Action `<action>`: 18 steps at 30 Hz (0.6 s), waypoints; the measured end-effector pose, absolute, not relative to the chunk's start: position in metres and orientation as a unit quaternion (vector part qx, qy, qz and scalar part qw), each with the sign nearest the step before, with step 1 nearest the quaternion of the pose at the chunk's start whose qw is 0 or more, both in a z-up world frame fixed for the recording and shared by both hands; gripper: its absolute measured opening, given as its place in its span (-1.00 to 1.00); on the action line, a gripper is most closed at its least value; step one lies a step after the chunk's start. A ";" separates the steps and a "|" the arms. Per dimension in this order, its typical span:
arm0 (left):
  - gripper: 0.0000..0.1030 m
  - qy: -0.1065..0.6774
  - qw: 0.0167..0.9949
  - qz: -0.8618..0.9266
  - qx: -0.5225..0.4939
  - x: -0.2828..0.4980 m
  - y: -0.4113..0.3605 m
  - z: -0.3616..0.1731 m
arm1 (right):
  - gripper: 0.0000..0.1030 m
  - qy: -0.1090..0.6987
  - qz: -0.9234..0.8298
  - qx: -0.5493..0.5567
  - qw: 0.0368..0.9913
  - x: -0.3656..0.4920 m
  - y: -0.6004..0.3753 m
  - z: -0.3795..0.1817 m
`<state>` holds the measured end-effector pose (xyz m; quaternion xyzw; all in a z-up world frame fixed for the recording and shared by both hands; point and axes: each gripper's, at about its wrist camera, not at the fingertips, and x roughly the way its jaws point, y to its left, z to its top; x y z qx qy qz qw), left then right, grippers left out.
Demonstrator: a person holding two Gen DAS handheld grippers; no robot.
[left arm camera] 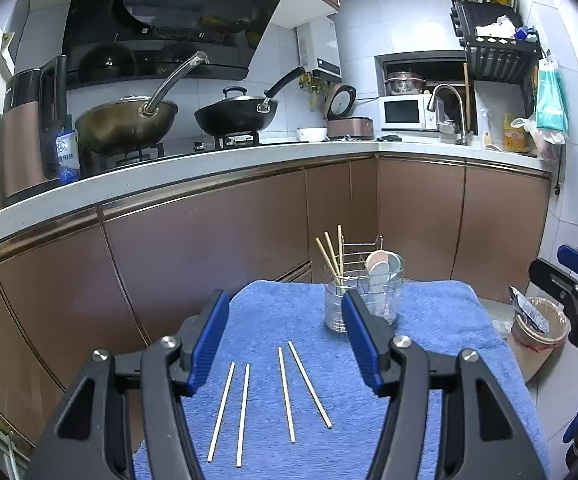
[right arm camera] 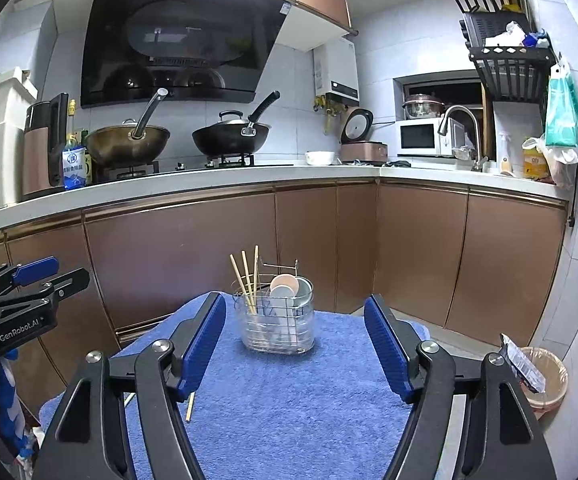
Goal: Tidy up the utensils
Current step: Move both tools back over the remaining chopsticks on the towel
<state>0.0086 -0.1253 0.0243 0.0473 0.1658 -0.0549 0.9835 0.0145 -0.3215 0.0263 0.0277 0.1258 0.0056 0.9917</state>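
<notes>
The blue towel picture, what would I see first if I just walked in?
Probably the four loose chopsticks lying side by side on the blue towel, right between the open left gripper. Behind them stands a clear holder with three chopsticks upright and spoons beside them.

Holder [left arm camera: 369, 300] partly hidden (left wrist view).

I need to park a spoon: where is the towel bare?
Bare: the blue towel between the right tongs and the utensil holder. Crowded: the near left, where four chopsticks lie between the left tongs.
</notes>
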 end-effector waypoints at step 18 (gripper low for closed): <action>0.10 0.213 0.975 -0.042 0.043 0.051 -0.108 -0.007 | 0.38 0.173 0.035 0.024 0.984 0.050 -0.316 0.001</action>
